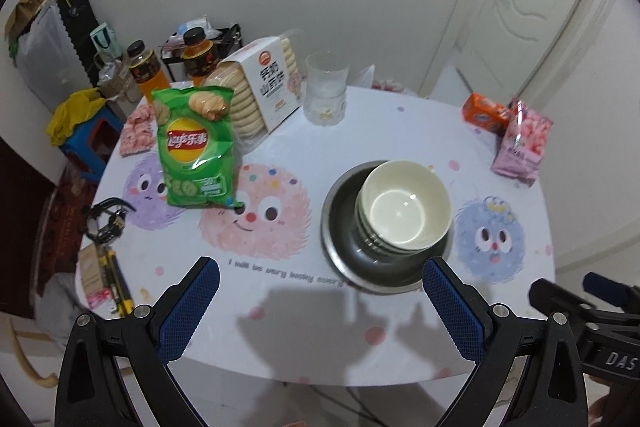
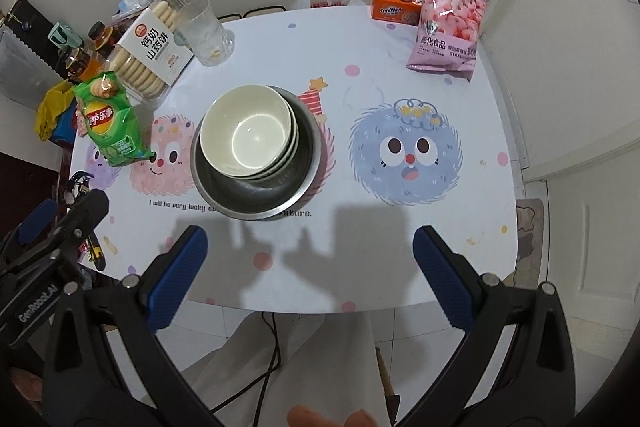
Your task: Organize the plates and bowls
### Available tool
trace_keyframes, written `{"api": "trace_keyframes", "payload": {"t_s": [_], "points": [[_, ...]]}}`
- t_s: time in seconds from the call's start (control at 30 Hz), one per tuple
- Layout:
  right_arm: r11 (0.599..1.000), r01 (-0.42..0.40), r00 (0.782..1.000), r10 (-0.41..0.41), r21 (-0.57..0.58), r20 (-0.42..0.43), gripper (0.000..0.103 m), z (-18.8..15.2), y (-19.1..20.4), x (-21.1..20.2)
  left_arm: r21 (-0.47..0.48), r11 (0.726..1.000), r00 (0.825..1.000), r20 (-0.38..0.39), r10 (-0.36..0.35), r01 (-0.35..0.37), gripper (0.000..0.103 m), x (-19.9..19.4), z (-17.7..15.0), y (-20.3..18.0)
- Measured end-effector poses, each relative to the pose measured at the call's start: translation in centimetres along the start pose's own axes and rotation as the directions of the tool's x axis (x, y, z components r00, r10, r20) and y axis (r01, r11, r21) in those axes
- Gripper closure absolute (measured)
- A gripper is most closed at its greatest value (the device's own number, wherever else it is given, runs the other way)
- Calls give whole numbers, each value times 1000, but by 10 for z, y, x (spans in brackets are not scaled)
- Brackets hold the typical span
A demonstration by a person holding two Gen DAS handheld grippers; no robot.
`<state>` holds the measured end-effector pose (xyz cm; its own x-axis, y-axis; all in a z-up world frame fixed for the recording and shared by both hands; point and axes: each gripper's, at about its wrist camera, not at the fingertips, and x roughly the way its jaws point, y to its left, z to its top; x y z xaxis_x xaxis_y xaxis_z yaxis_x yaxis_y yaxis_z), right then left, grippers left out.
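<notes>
A stack of cream bowls (image 1: 404, 207) (image 2: 248, 133) sits nested inside a wide steel basin (image 1: 340, 251) (image 2: 256, 197) near the middle of the white cartoon-print table (image 1: 300, 327) (image 2: 360, 247). My left gripper (image 1: 320, 283) hovers above the table's near edge, open and empty, with the basin just beyond its right fingertip. My right gripper (image 2: 310, 247) is also open and empty, held above the near edge in front of the basin and to its right. Each gripper shows at the edge of the other's view.
A green chips bag (image 1: 196, 151) (image 2: 112, 123), a biscuit box (image 1: 260, 87) (image 2: 148, 47) and a glass cup (image 1: 326, 89) (image 2: 206, 31) stand at the back left. A pink snack bag (image 2: 448, 27) and an orange box (image 2: 394, 5) sit at the back right. A person's legs show below the table edge.
</notes>
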<state>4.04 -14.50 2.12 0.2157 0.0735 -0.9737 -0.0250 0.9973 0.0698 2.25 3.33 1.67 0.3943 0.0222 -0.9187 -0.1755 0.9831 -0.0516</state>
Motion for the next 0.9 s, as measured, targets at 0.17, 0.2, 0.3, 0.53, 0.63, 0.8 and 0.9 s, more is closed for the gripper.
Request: {"api": "trace_keyframes", "payload": {"t_s": [0.17,0.2,0.3,0.53,0.63,0.8,0.9], "points": [[1000,-2,1000,2,-8,-6,1,-1,0,2,1,1000,999,-29,28,-28,0,4,-4,-2],[1000,-1,1000,1,-10,-7,1,-1,0,2,4,999,999,-37,34,-34,0,5,-5,-2],[1000,-2,1000,2,-8,-7,1,-1,-1,2,14,999,998,-43,48,-48,0,6,-6,-4],[1000,0,1000,0,-7,-5,1,-1,-1,1,28,997,996,-48,69,-68,0,6,-7,-7],[1000,0,1000,0,-5,-5,1,-1,-1,0,25,997,996,-52,78,-77,0,7,-7,-6],[1000,-1,1000,1,-5,1,1,-2,-2,-1,27,996,995,-57,83,-82,0,8,-5,-4],[1000,-2,1000,2,-5,2,1,-2,-1,-1,29,996,995,-57,84,-82,0,8,-5,-5]]}}
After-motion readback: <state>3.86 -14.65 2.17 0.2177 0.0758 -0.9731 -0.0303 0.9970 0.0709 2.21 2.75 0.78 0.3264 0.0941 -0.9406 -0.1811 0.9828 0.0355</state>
